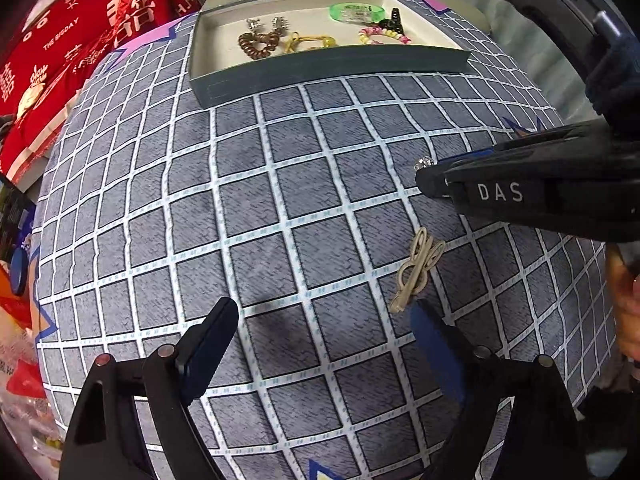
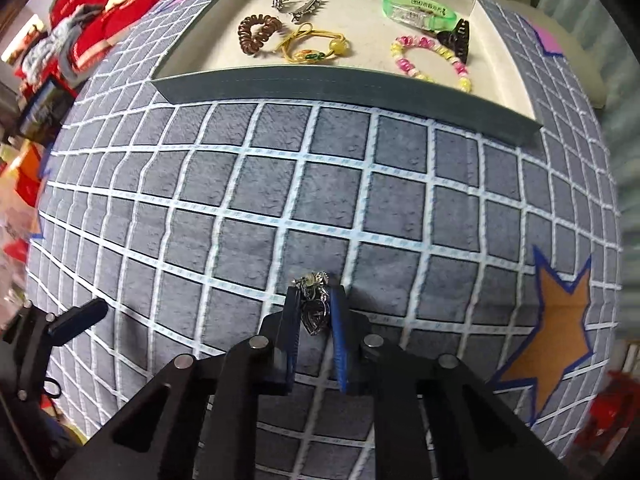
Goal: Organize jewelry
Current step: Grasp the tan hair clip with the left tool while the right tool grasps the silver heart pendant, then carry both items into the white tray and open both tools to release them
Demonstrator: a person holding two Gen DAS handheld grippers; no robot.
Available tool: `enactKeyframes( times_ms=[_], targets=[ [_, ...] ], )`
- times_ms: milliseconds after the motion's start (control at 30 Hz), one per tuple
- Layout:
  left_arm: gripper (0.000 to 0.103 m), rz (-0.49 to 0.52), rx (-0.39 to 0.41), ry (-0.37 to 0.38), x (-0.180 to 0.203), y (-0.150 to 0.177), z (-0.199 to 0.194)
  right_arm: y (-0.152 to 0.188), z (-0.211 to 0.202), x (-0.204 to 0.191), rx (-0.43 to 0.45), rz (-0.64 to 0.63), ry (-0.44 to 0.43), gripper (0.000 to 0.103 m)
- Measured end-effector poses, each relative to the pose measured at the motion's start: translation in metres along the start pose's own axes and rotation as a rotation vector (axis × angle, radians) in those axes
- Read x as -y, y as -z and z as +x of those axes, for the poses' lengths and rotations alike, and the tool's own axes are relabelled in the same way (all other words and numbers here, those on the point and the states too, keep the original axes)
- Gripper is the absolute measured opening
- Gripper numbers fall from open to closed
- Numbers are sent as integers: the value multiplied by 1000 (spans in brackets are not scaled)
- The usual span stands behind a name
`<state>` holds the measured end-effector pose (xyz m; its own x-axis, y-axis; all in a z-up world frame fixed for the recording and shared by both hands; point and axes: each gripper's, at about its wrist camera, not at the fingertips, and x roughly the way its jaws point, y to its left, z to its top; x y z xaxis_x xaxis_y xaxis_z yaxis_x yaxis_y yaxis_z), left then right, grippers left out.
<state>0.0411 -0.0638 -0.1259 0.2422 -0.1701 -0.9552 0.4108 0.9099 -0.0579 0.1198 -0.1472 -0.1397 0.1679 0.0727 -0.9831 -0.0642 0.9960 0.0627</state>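
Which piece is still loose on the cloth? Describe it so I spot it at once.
On the grey checked cloth, well short of the tray, a beige hair clip lies just ahead of the left gripper. It lies alone on the cloth; the silver piece is pinched in the right gripper.

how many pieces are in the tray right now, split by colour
In the tray, by main colour:
silver: 2, the two metal clips
brown: 1, spiral hair tie
yellow: 1, cord bracelet
green: 1, clear green band
pink and yellow: 1, bead bracelet
black: 1, claw clip
Total: 7
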Motion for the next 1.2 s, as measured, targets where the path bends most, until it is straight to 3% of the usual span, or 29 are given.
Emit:
enactKeyframes(
  times_ms=[100, 200, 433, 500, 600, 700, 767, 800, 1200],
  targets=[
    [96, 17, 5, 7, 6, -2, 0, 0, 0, 10, 5, 27, 3, 16],
    [88, 43, 4, 17, 15, -7, 4, 0, -1, 24, 7, 57, -1, 16],
    [88, 145, -5, 25, 43, -16, 15, -1, -2, 40, 8, 116, -19, 16],
    [79, 173, -21, 25, 49, -17, 19, 1, -2, 44, 6, 134, -28, 16],
    [76, 194, -22, 30, 54, -19, 19, 8, -7, 57, 7, 161, -45, 16],
    [60, 211, -14, 42, 57, -20, 16, 17, -14, 72, 9, 189, -62, 16],
    [28, 224, -10, 53, 58, -21, 14, 20, -17, 80, 9, 214, -76, 16],
    [27, 223, -13, 59, 57, -23, 13, 22, -18, 84, 9, 225, -82, 16],
    [27, -101, -38, 226, -4, -30, -7, 53, -54, 129, 21, 321, -146, 16]
  ],
)
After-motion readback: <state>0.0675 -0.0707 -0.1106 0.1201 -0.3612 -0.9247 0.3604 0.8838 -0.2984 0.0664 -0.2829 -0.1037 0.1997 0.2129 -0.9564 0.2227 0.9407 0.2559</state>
